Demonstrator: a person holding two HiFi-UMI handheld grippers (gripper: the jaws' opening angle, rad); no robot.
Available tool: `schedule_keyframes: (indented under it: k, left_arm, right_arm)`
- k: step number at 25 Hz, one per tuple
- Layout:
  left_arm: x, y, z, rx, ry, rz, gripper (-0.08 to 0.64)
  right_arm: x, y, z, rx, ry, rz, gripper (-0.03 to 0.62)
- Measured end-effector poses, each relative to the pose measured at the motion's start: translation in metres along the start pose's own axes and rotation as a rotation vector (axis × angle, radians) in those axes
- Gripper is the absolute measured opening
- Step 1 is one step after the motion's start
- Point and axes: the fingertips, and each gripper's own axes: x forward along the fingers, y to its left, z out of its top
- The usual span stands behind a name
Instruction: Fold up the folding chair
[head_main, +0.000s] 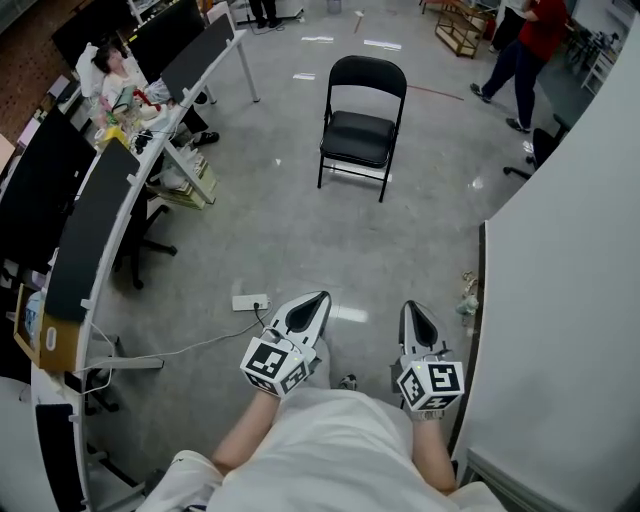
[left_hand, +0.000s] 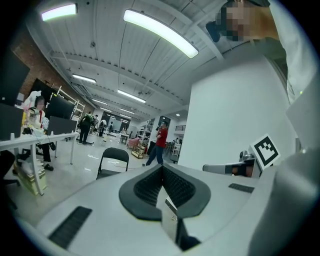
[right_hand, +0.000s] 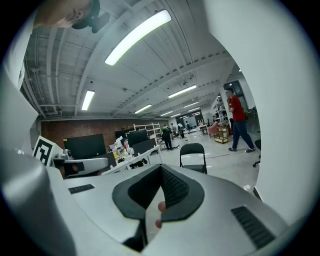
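A long white worktop (head_main: 120, 230) lined with dark screens (head_main: 92, 228) curved down the left of the grey floor (head_main: 280, 240), where a seated person (head_main: 118, 72) sat at its far end. A white power strip (head_main: 250, 301) lay on the floor, its cable trailing toward the worktop. A person in a red top (head_main: 535, 35) was mid-stride at far right, near a wooden rack (head_main: 460, 25). A white partition wall (head_main: 570, 260) closed the right side.

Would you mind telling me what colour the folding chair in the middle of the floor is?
The folding chair is black, frame and seat alike; the head view shows it best.
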Motion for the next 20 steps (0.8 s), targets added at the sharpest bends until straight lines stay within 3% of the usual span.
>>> schedule_keyframes:
  k: [11,20]
  left_arm:
    - [0.09,0.095,0.023,-0.008,0.041,-0.075,0.011]
    - [0.132,0.166,0.045,0.026,0.064,-0.129,0.011]
  right_arm:
    - [0.13,-0.006,0.036,-0.01,0.026,-0.025,0.005]
    - [0.218,0.004,0.049,-0.004,0.034,-0.048,0.005]
